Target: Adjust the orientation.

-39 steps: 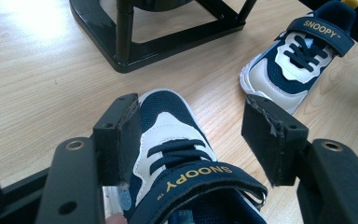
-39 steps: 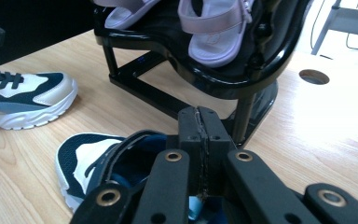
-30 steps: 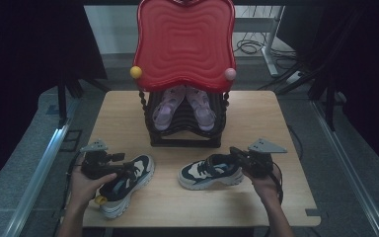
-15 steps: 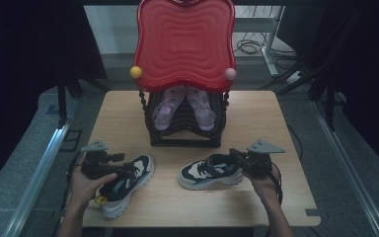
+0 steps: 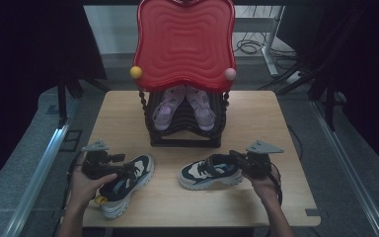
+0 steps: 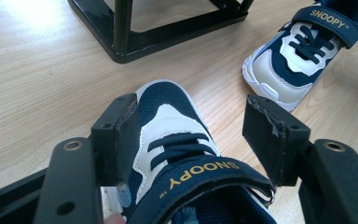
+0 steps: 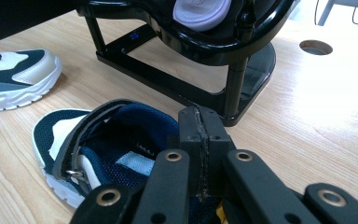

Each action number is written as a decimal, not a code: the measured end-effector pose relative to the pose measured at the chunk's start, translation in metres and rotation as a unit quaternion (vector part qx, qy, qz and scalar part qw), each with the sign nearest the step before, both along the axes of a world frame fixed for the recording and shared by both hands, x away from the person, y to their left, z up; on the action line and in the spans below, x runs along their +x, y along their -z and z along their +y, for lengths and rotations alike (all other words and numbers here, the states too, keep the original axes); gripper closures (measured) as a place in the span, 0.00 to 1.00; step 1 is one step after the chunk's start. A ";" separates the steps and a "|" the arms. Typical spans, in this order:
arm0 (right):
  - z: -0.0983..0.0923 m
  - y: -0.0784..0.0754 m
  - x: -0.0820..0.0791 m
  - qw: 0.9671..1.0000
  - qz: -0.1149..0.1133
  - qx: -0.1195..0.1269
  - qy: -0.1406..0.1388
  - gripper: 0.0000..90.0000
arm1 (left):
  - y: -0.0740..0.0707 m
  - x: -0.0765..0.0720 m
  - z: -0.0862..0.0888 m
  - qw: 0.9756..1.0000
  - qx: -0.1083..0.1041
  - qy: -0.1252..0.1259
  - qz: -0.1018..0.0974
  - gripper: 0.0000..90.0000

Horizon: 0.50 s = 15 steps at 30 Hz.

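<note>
Mesh-cloth sneakers (image 6: 177,140), glossy black rack (image 7: 205,42), matt wooden table (image 5: 256,118)

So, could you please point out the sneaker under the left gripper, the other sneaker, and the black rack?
Left sneaker (image 6: 177,116), left gripper view, on its toe.
Right sneaker (image 5: 208,170), high view, on its side panel.
Black rack (image 5: 185,142), high view, on its front base bar.

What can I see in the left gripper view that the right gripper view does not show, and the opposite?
Left gripper view: the left tongs stand open around the left sneaker, whose strap reads SNOOPY; the other sneaker's strap reads the same. Right gripper view: the right tongs are shut at the heel of the right sneaker, and a purple shoe sole sits on the rack. Both: both sneakers, the black rack and the wooden table.
</note>
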State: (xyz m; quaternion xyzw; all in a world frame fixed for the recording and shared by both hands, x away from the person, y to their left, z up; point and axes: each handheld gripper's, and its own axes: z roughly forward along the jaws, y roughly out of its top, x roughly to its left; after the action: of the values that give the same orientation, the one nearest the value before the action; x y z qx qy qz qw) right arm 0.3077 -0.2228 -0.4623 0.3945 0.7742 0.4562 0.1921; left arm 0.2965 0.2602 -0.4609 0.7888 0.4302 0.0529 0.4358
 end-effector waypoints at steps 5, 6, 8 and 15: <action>0.000 0.001 0.001 1.000 0.002 -0.001 -0.002 1.00 | 0.000 0.000 0.000 1.000 0.000 0.000 0.000 0.41; 0.000 0.002 0.001 1.000 0.002 -0.002 -0.003 1.00 | 0.000 0.000 0.000 1.000 0.000 0.000 0.000 0.41; 0.001 0.003 0.002 1.000 0.005 -0.001 -0.005 1.00 | 0.001 0.000 0.000 1.000 0.001 0.000 0.001 0.41; 0.001 0.004 0.004 1.000 0.003 -0.001 -0.006 1.00 | 0.000 0.000 0.000 1.000 0.000 0.000 0.001 0.41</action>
State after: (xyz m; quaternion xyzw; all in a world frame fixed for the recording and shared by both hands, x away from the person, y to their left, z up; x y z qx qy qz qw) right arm 0.3113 -0.2219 -0.4665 0.3910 0.7776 0.4557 0.1868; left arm 0.2968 0.2604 -0.4614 0.7888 0.4308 0.0527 0.4352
